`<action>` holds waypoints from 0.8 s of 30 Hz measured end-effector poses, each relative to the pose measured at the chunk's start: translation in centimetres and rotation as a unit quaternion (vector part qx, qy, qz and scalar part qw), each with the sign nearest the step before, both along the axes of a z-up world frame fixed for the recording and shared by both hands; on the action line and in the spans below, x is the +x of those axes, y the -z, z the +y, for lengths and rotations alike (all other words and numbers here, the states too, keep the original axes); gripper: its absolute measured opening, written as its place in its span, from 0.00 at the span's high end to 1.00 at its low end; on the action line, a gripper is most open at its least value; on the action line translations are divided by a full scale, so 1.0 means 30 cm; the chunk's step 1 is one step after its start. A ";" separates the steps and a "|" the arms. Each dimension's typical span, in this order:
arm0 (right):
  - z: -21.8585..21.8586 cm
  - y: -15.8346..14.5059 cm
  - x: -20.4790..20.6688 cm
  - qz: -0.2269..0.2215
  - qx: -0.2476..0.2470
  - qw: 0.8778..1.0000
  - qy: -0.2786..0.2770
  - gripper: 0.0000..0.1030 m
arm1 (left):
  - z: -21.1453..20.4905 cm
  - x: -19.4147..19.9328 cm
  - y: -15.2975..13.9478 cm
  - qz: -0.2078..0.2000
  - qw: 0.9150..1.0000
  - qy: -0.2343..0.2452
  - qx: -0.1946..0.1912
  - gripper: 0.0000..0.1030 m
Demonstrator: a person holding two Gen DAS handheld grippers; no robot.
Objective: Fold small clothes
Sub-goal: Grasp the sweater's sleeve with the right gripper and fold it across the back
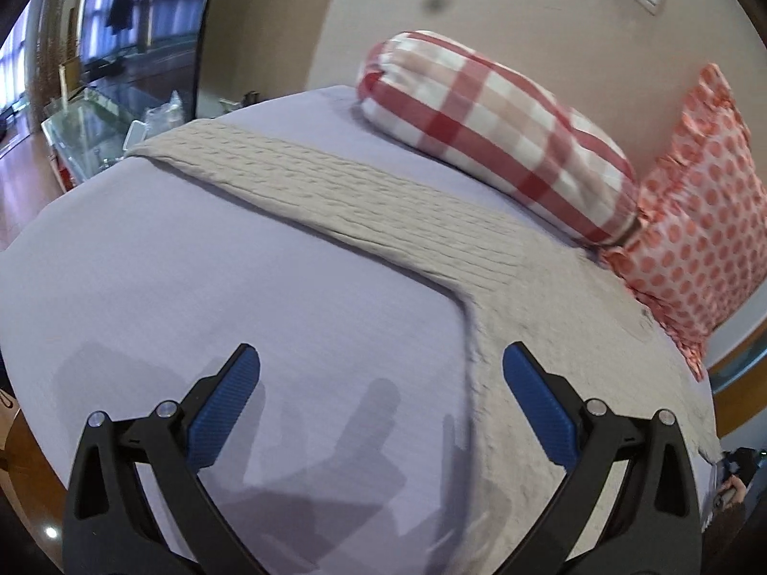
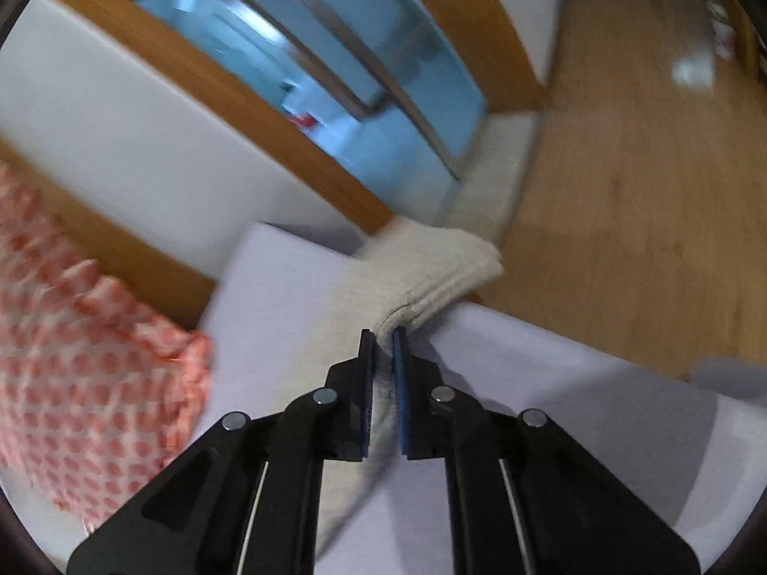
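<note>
Over on the far left there's a glass-topped stand [image 1: 91,120] with some clutter on it, sitting on the wooden floor [image 1: 24,191] next to the bed. The bed itself has a pale lilac sheet [image 1: 191,287] stretched over it, pretty smooth.

The left gripper [image 1: 381,373] hangs just above the sheet with its blue-padded fingers [image 1: 230,397] spread wide apart, nothing between them. Its shadow falls on the sheet right below. The right-hand finger sits over the edge of the beige cable-knit sweater [image 1: 383,206], but I can't tell whether it touches.

That sweater is the thing being folded. It lies flat on the bed, one long sleeve running off toward the far left corner, the body spreading toward the near right side.

Behind the sweater, up against the beige wall, there's a red and white checked bolster pillow [image 1: 498,139], and just to the right of it, touching, a white cushion with coral polka dots and a ruffled edge [image 1: 704,220].

Further right, the right gripper [image 2: 383,335] has its fingers nearly closed, pinching a fold of the sweater [image 2: 431,268]. The knit bunches up past the fingertips near the bed's edge, and a strip of it runs back between the fingers. The polka dot cushion [image 2: 86,373] is off to its left, and beyond the bed there's wooden floor [image 2: 623,167] and a blue glass panel in a wooden frame [image 2: 335,62]. That view is quite blurry.
</note>
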State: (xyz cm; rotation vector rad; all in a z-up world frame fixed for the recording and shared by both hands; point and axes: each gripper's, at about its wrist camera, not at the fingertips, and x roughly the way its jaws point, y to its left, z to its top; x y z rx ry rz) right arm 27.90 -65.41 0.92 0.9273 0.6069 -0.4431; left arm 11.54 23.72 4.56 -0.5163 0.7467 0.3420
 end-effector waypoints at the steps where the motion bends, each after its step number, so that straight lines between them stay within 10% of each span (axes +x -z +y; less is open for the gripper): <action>1: 0.044 -0.056 0.007 -0.021 -0.027 0.999 -0.019 0.92 | 0.015 -0.006 0.004 -0.001 1.000 -0.003 0.000 0.02; 5: 0.324 -0.287 0.064 -0.089 -0.105 0.982 -0.129 0.92 | 0.066 -0.019 0.016 0.002 1.000 -0.018 0.003 0.02; 10: 0.912 -0.464 0.142 -0.153 -0.134 0.921 -0.332 0.92 | 0.134 -0.033 0.015 0.000 0.999 -0.043 -0.007 0.02; 18: 1.761 -0.223 0.215 -0.044 -0.119 0.821 -0.556 0.92 | 0.200 -0.026 -0.004 -0.004 0.999 -0.052 -0.003 0.02; 24: 1.877 -0.155 0.191 -0.021 -0.127 0.814 -0.566 0.92 | 0.274 -0.015 -0.021 -0.003 0.997 -0.070 0.015 0.02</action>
